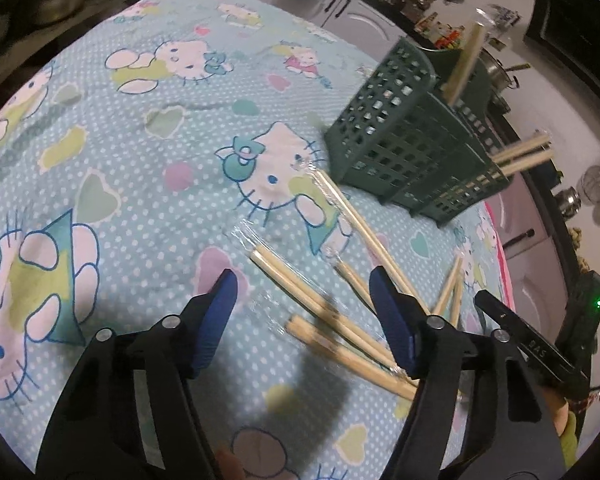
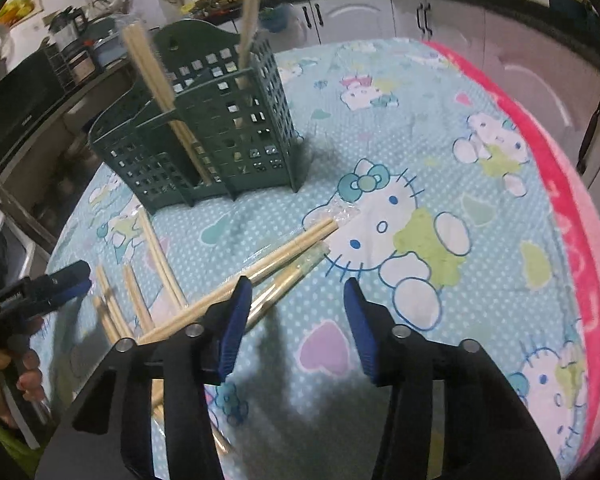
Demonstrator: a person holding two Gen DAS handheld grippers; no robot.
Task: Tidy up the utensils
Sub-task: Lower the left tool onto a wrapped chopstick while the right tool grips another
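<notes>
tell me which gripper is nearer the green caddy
Neither, clearly. Both the left gripper and right gripper hover over the chopsticks, short of the caddy.

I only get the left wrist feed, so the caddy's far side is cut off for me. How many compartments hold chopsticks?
Observer: Two. The right wrist view shows one pair leaning in the middle section of the green caddy.
Operator: And the other?
Observer: A single stick stands upright in the tall rear section.
Operator: Is the right gripper holding anything?
Observer: No. The right gripper is open over bare cloth, the wrapped chopsticks beside its left finger.
</notes>
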